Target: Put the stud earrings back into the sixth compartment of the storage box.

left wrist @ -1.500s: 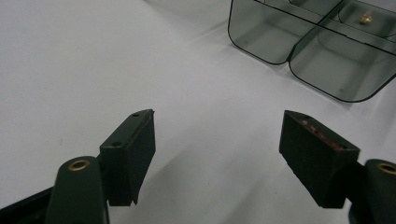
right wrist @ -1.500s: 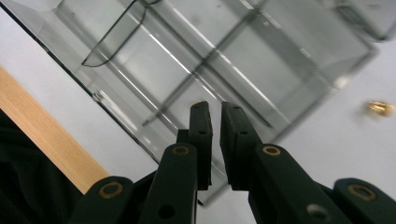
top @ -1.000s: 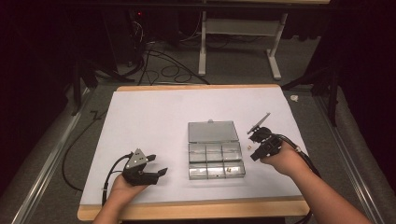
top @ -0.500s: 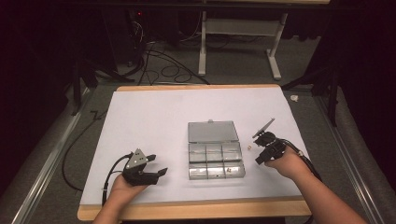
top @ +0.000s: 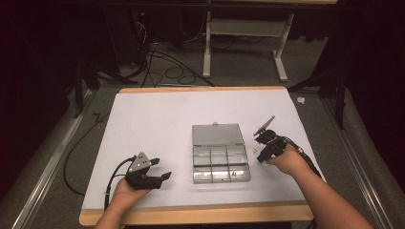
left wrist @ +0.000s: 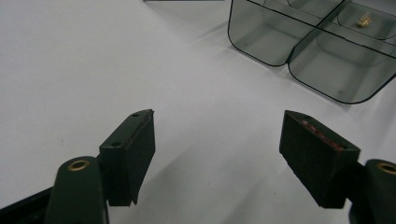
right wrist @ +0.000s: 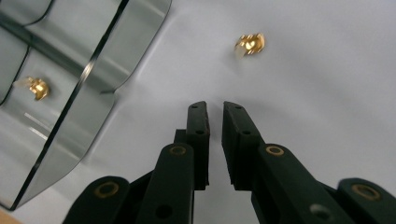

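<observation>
The left tool gapes wide, empty. The right tool, nearly closed, grips nothing. The clear compartment box holds a brass piece; the right gripper view reveals another brass fitting on the table.

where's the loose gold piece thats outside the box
The loose gold piece lies on the white mat in the right gripper view, just ahead of the right gripper, beside the clear box's edge.
</observation>
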A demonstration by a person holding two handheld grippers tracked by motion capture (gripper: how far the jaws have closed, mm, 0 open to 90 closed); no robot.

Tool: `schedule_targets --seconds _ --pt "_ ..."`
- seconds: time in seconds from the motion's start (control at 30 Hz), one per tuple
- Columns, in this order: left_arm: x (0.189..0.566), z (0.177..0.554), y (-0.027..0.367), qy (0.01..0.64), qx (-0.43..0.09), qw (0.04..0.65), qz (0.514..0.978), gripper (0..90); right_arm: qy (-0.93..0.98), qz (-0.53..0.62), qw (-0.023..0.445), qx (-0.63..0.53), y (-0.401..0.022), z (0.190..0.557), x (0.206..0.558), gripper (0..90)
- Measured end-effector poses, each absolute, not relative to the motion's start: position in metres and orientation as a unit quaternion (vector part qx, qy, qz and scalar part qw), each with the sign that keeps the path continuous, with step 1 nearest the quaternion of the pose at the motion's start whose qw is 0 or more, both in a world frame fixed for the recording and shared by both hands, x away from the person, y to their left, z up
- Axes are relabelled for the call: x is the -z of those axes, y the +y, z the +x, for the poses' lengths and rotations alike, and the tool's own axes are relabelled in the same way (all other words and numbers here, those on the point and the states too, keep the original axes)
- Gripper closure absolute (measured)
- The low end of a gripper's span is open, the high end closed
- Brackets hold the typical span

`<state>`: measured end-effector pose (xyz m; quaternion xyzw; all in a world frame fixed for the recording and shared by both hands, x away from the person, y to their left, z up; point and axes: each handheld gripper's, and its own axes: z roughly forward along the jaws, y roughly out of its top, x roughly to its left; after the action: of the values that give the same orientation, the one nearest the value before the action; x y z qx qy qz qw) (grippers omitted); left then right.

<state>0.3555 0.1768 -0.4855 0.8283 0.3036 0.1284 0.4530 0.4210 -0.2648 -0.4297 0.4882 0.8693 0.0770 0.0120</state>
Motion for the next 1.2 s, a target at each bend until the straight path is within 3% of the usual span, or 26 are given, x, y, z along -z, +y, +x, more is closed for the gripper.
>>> schedule_targets --seconds 0.53,0.7,1.2 --pt "0.485 0.356 0.177 0.302 -0.128 0.454 0.828 27.3 0.865 0.494 0.022 -0.085 -0.258 0.445 0.427 81.0" --pt "0.485 0.356 0.177 0.302 -0.127 0.455 0.828 27.3 0.866 0.493 0.021 -0.075 -0.256 0.449 0.433 86.8" --pt "0.485 0.355 0.177 0.303 -0.126 0.453 0.829 27.3 0.873 0.481 0.018 -0.078 -0.257 0.434 0.416 88.7"
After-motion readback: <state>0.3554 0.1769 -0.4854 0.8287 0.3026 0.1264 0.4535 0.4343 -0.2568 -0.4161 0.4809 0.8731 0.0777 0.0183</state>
